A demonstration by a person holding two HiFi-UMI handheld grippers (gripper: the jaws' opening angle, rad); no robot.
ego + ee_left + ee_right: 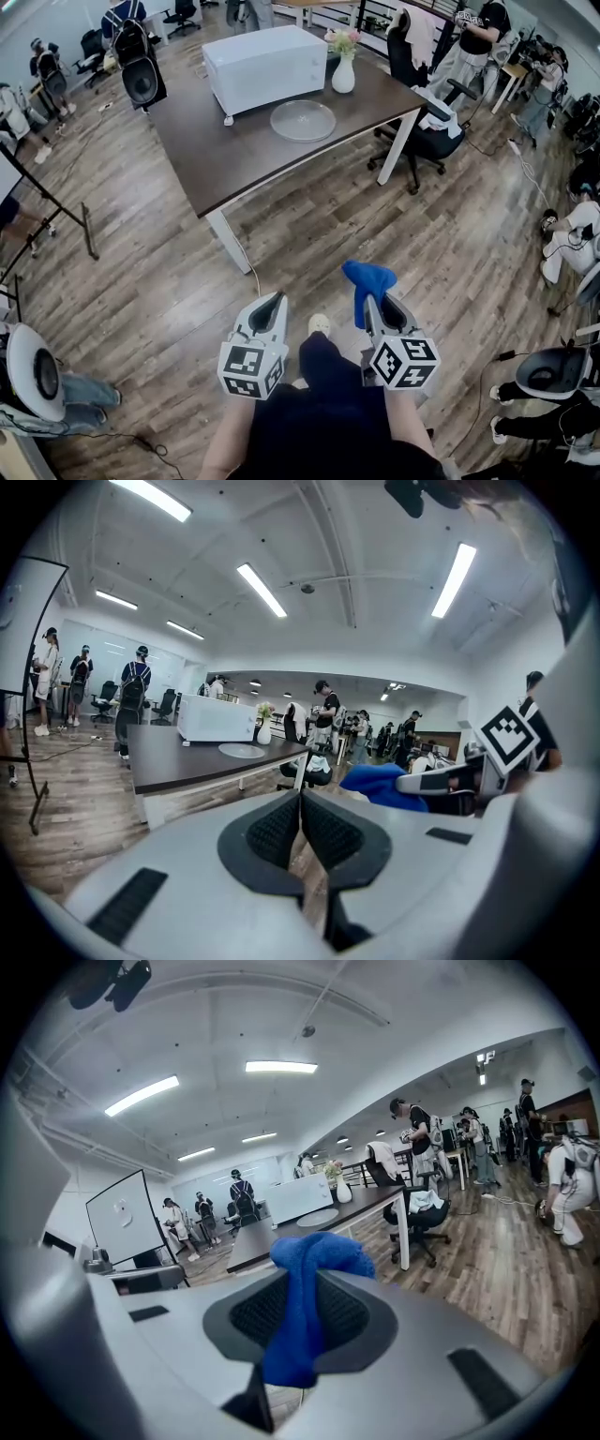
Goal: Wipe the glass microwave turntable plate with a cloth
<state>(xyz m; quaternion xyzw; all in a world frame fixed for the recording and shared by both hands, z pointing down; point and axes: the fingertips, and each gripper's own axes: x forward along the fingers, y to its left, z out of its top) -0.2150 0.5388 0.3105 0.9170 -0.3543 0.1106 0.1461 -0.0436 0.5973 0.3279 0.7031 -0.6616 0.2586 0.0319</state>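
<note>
right gripper (376, 302) clamps blue cloth (367, 278) — glass plate (303, 121) on table.

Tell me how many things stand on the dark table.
3: white microwave at the far side, vase of flowers right of it, glass plate in front. Something could hide behind the microwave.

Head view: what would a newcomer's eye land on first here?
The bright blue cloth stands out first, clamped in the right gripper low in the frame. Farther off, the glass plate lies on the dark table, right beside the white microwave.
</note>
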